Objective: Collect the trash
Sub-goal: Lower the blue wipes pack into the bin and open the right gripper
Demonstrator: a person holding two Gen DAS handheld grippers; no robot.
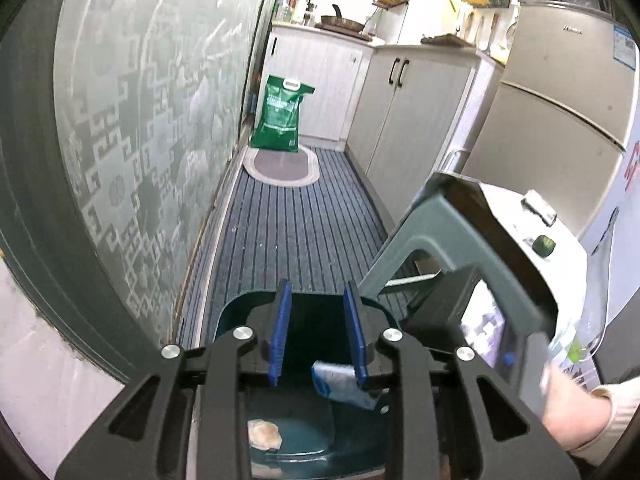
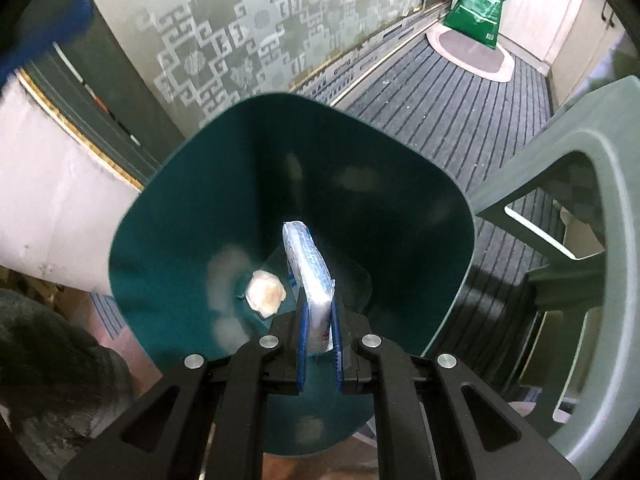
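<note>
While the right gripper [image 2: 319, 338] pinches a tissue pack [image 2: 306, 264] over the bin

The teal bin [image 2: 168, 208] lies directly beneath, the pack's long axis pointing into it; the left gripper [image 1: 318, 334] stands narrow, empty.

Striped floor mat [image 1: 296, 220] carries a teal bin [image 2: 180, 208], grey stool [image 2: 592, 152] — oval rug [image 1: 280, 166], green bag [image 1: 280, 114].

fridge [image 1: 560, 92]: a small brand mark near the top of the upper door, too small to read; a blue and white sticker at the door's right edge, its print illegible
green bag [image 1: 280, 114]: white print on the front, too blurred to read
door track [image 2: 360, 66]: a line of dark letters on the pale strip beside the striped floor mat, upside down and not readable
white and blue packet [image 2: 308, 272]: blue pattern and a small red mark, no words legible
</note>
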